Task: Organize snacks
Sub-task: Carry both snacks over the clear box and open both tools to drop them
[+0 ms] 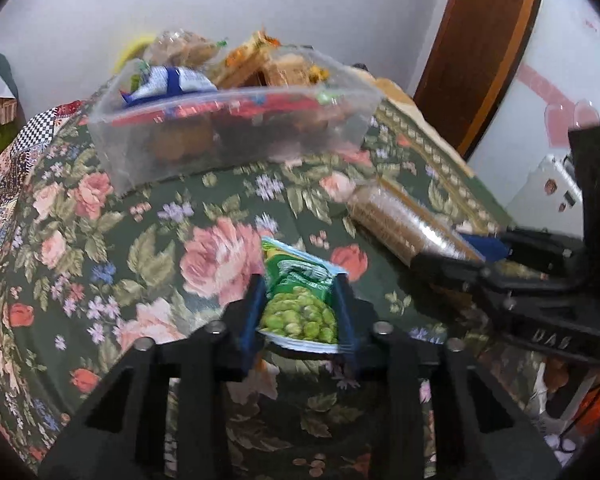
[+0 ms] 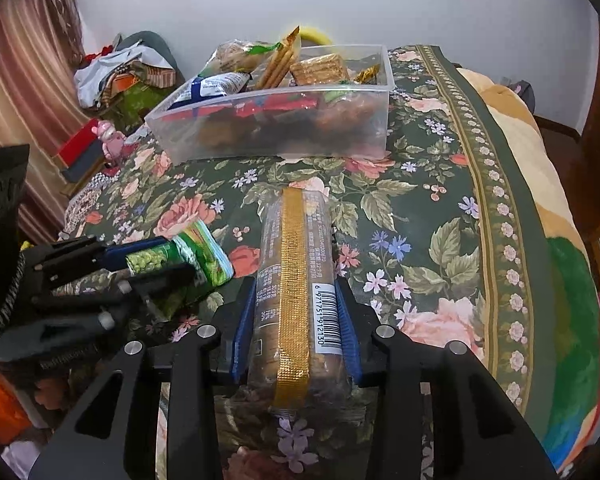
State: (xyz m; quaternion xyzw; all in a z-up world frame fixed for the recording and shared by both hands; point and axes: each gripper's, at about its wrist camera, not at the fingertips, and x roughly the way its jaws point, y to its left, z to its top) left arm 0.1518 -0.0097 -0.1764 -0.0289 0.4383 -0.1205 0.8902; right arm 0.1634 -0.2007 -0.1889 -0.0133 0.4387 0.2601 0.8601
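My left gripper (image 1: 300,284) is shut on a green pea snack packet (image 1: 300,300) and holds it above the floral bedspread (image 1: 180,248). The same packet shows in the right wrist view (image 2: 180,260). My right gripper (image 2: 296,292) is shut on a long clear biscuit roll (image 2: 296,280) with a gold seam and a barcode. The roll also shows in the left wrist view (image 1: 396,220). A clear plastic bin (image 2: 276,128) holding several snacks stands ahead of both grippers, also in the left wrist view (image 1: 228,136).
The bed's beige edge (image 2: 512,128) runs along the right. A wooden door frame (image 1: 484,40) stands at the far right. Clothes and boxes (image 2: 116,76) lie piled on the left beyond the bed. A white wall is behind the bin.
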